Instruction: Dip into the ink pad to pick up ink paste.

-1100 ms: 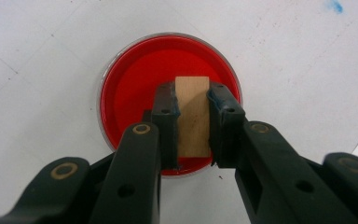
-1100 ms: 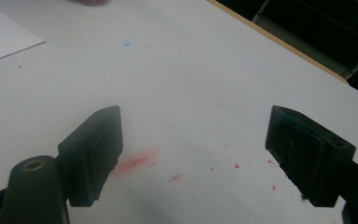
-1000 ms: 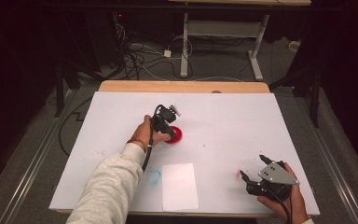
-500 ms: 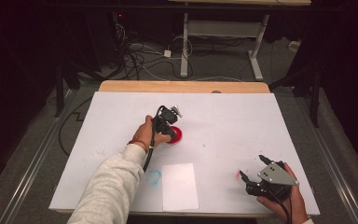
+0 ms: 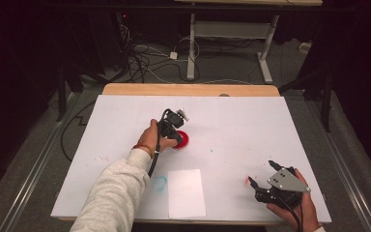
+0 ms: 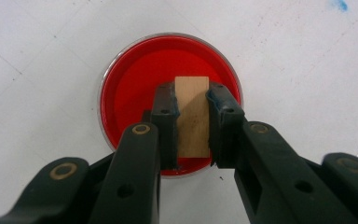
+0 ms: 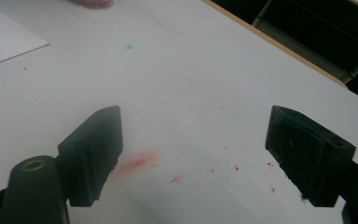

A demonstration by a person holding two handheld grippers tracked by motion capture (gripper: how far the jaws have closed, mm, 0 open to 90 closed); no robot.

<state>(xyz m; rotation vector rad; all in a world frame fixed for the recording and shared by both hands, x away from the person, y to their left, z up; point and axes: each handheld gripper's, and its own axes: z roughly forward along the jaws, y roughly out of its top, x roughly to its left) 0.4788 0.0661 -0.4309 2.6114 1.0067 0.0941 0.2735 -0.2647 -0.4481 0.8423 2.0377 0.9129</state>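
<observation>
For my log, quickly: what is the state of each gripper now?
Left gripper: shut on the wooden block, over the red dish.
Right gripper: open, holding nothing.

A small pale wooden block (image 6: 192, 116) is pinched between the jaws of the left tool (image 6: 191, 123), standing upright over a round, shallow clear dish (image 6: 121, 93) of bright red paint. The dish sits near the middle of the white table (image 5: 251, 121). The block's lower end seems to touch the paint, though I can't be sure.
</observation>
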